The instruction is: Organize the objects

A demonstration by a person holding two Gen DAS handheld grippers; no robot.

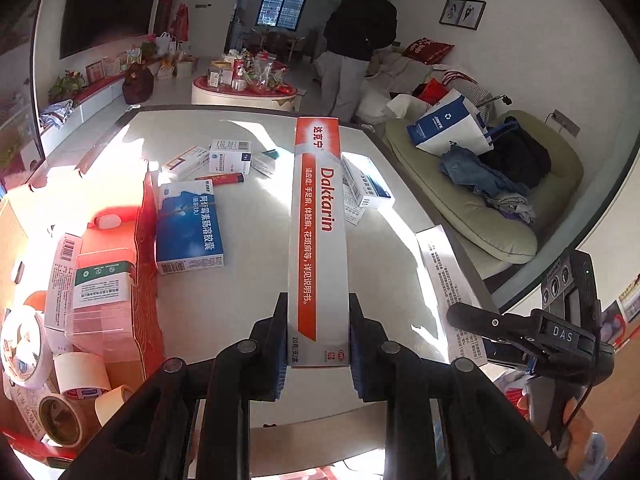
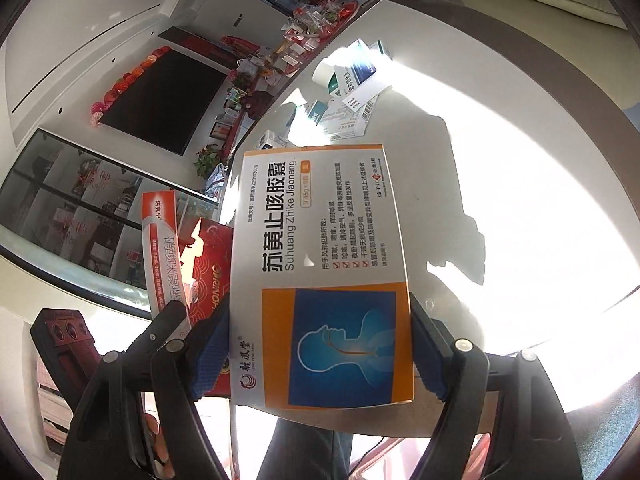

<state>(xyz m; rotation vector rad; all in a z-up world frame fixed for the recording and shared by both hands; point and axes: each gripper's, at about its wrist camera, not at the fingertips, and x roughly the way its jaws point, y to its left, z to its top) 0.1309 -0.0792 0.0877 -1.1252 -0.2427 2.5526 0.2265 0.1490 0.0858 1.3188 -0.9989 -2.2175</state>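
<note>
My left gripper (image 1: 318, 344) is shut on a long white-and-red Daktarin box (image 1: 318, 220), held lengthwise above the white table (image 1: 248, 308). My right gripper (image 2: 320, 360) is shut on a flat white-and-orange Suhuang Zhike box (image 2: 324, 272), held above the table (image 2: 520, 200). The Daktarin box also shows at the left of the right wrist view (image 2: 162, 248), and the right gripper at the right of the left wrist view (image 1: 532, 332). Loose medicine boxes lie on the table: a blue one (image 1: 188, 228) and several white ones (image 1: 230, 156).
A red cardboard box (image 1: 120, 288) at the table's left holds medicine boxes and tape rolls (image 1: 64, 420). A red tube (image 1: 220, 179) lies among the boxes. A sofa (image 1: 500, 208) with bags stands to the right. A person (image 1: 356, 40) stands beyond the table.
</note>
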